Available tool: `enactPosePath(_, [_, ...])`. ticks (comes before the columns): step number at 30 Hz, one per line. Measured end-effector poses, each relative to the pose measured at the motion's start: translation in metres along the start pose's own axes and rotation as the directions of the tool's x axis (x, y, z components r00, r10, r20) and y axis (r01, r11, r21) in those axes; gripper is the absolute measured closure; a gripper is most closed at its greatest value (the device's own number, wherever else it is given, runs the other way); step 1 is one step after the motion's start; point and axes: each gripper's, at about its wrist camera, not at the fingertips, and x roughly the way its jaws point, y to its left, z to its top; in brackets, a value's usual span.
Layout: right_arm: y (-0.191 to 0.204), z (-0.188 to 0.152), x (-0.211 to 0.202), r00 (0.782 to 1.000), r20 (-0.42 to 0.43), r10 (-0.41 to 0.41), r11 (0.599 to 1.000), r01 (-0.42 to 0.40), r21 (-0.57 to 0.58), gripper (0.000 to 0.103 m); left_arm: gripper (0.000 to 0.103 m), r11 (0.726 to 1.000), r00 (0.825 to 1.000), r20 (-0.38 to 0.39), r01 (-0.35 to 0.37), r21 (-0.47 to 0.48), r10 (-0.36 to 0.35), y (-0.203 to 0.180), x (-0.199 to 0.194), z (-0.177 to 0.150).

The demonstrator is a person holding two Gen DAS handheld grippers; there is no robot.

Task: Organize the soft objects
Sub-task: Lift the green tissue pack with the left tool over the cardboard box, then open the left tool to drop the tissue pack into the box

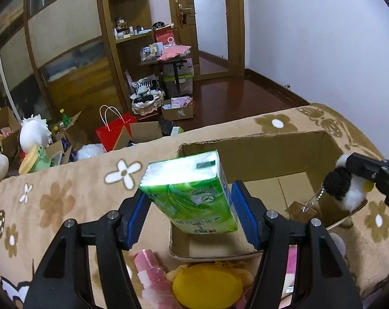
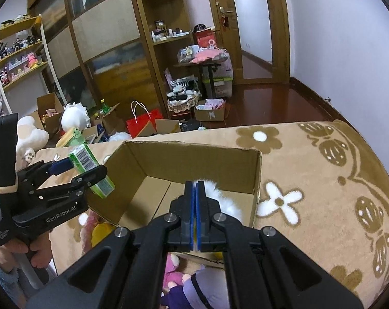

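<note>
- Nearest, loose soft things lie on the blanket against the box's near wall: a yellow plush (image 1: 207,284) and a pink roll (image 1: 153,275).
- The left gripper (image 1: 188,206) is clamped on a green tissue pack (image 1: 192,193), its blue pads pressed on both sides, above the near left corner of the cardboard box (image 2: 194,154).
- The right gripper (image 2: 195,200) has its jaws pressed together on a black-and-white plush keychain (image 1: 346,185), which hangs over the box's right edge, its tag (image 1: 301,209) dangling inside.
- The box floor shows bare cardboard.
- The flowered blanket (image 2: 310,180) lies open to the right of the box.
- Beyond its far edge, a red bag (image 1: 113,131) and cartons crowd the left floor; the right floor is open wood.
</note>
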Motion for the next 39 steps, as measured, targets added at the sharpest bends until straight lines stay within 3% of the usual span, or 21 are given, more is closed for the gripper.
enactPosePath(11, [-0.005,-0.008,0.009,0.999,-0.045,0.009,1.000,-0.008,0.026,0.100,0.040,1.000,0.998,-0.053,0.028,0.013,-0.027,-0.003,0.006,-0.008])
enactPosePath(16, [-0.006,-0.012,0.009,0.998,-0.057,0.017,0.999,-0.014,0.039,0.100,0.030,1.000,0.999,-0.048,0.022,0.000,-0.022,-0.001,0.000,-0.007])
enactPosePath(25, [-0.009,-0.019,-0.003,0.997,-0.072,0.034,0.997,-0.028,0.072,0.096,0.027,0.999,0.996,-0.078,0.047,0.007,-0.046,0.003,-0.021,-0.008])
enactPosePath(28, [-0.007,-0.023,-0.012,0.997,-0.063,0.033,0.996,-0.028,0.079,0.077,0.019,0.999,0.995,-0.091,0.038,-0.008,-0.038,0.006,-0.029,-0.009])
enactPosePath(30, [-0.004,-0.023,-0.018,0.998,-0.051,0.029,0.997,-0.025,0.079,0.051,0.016,0.999,0.994,-0.105,0.028,-0.023,-0.030,0.008,-0.035,-0.012])
enactPosePath(34, [0.004,-0.025,-0.031,0.998,-0.040,0.038,0.996,-0.034,0.081,0.033,0.015,0.999,0.990,-0.137,0.026,-0.027,-0.029,0.012,-0.045,-0.020])
enactPosePath(36, [0.009,-0.028,-0.036,0.998,-0.042,0.037,0.996,-0.034,0.084,0.010,0.014,1.000,0.989,-0.148,0.014,-0.015,-0.016,0.013,-0.051,-0.024])
enactPosePath(39, [0.014,-0.034,-0.047,0.999,-0.033,0.038,0.996,-0.035,0.083,0.001,0.008,1.000,0.986,-0.166,0.007,-0.013,-0.009,0.014,-0.059,-0.029])
